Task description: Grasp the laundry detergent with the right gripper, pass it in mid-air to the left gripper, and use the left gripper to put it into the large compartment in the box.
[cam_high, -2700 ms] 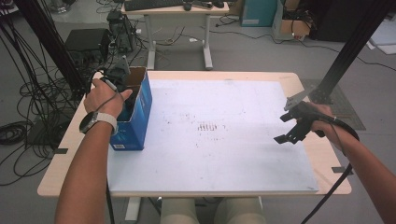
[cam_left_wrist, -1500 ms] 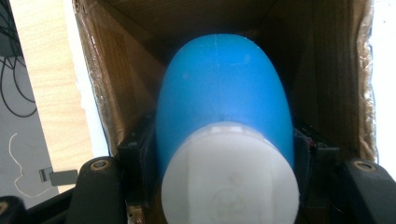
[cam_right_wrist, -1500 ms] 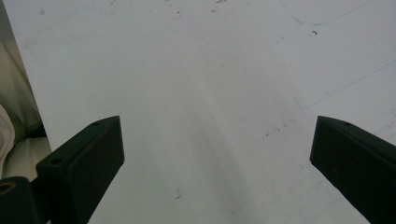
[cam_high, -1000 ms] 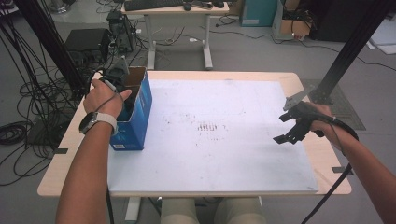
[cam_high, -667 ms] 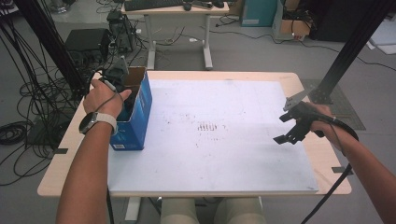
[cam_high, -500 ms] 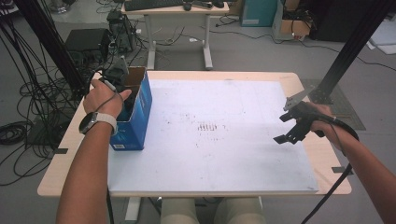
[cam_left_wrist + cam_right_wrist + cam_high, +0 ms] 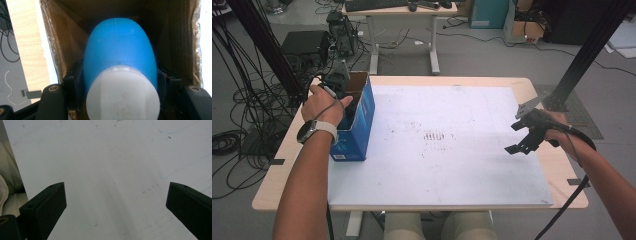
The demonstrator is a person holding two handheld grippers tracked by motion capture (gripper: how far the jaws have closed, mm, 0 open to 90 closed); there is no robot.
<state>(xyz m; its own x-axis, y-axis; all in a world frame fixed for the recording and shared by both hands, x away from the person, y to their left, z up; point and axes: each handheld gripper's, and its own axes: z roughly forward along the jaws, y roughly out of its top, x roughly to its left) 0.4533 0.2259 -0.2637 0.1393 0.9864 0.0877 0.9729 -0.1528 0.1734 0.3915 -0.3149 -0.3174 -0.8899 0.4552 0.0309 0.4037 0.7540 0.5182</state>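
A blue bottle (image 7: 120, 52) with a white cap (image 7: 122, 95) sits between the jaws of my left gripper (image 7: 120, 82), which is shut on it inside an open cardboard box (image 7: 62, 45). From above, that blue-sided box (image 7: 357, 125) stands at the table's left edge, and my left hand (image 7: 324, 102) reaches down into it. My right gripper (image 7: 524, 137) hovers over the right side of the white board (image 7: 437, 165), open, with nothing between its jaws. In the right gripper view the jaws (image 7: 117, 205) stand wide apart above the bare white board (image 7: 112, 170).
The wooden table (image 7: 277, 165) shows around the white board. Faint dark marks (image 7: 434, 135) lie at the board's middle. Cables, black equipment (image 7: 307, 45) and a second desk (image 7: 402, 10) stand on the floor behind.
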